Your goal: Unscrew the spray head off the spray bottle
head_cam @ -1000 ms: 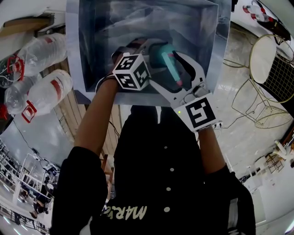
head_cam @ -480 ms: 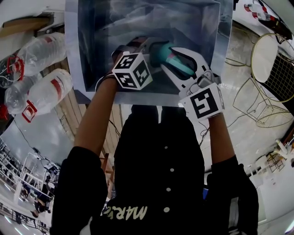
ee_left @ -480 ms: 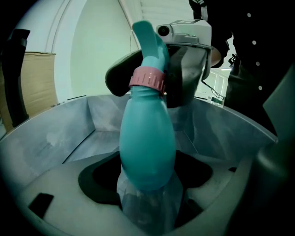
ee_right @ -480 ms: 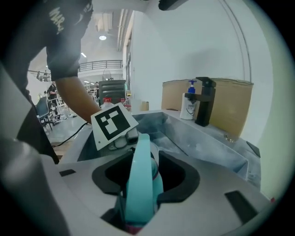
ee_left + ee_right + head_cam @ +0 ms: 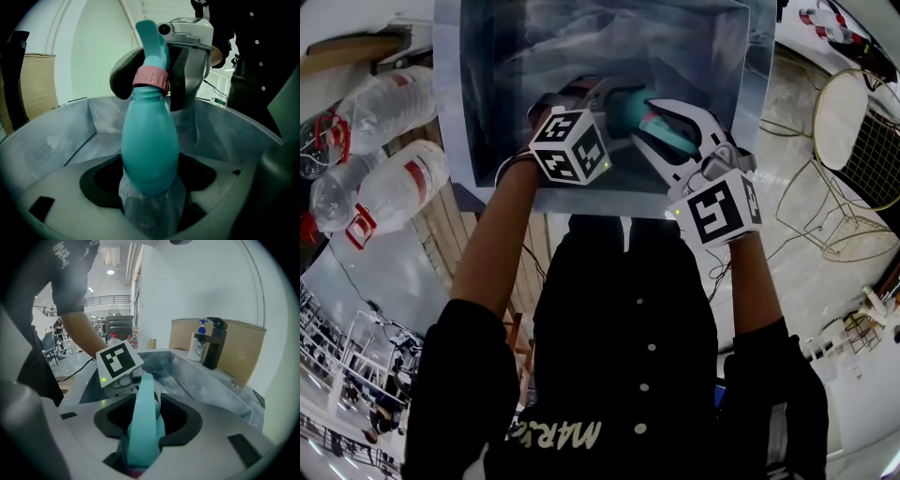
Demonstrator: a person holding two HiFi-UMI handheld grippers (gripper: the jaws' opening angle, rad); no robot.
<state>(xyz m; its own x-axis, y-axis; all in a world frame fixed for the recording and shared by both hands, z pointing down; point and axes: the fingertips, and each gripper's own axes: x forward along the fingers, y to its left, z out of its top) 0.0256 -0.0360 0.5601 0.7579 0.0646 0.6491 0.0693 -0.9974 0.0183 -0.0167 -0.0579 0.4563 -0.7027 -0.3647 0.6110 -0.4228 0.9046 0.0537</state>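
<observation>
A teal spray bottle (image 5: pixel 150 150) with a pink collar (image 5: pixel 151 80) and a teal spray head (image 5: pixel 153 40) is held over a metal sink (image 5: pixel 741 84). My left gripper (image 5: pixel 150 199) is shut on the bottle's lower body, which sits in a clear wrap. In the head view the left gripper (image 5: pixel 586 103) is beside the bottle (image 5: pixel 625 105). My right gripper (image 5: pixel 654 122) comes from the right, its jaws closed on the spray head at the collar. In the right gripper view the spray head (image 5: pixel 143 413) fills the gap of the right gripper (image 5: pixel 140 439).
Large plastic water bottles (image 5: pixel 384 108) lie left of the sink. Behind the sink stand a black faucet (image 5: pixel 214 348) and a white pump bottle (image 5: pixel 199 347). A wire chair (image 5: pixel 862 131) is on the floor at the right.
The right gripper's jaws have closed from wide open onto the spray head, and its marker cube has turned and shifted up and right. The left gripper and bottle stayed put.
</observation>
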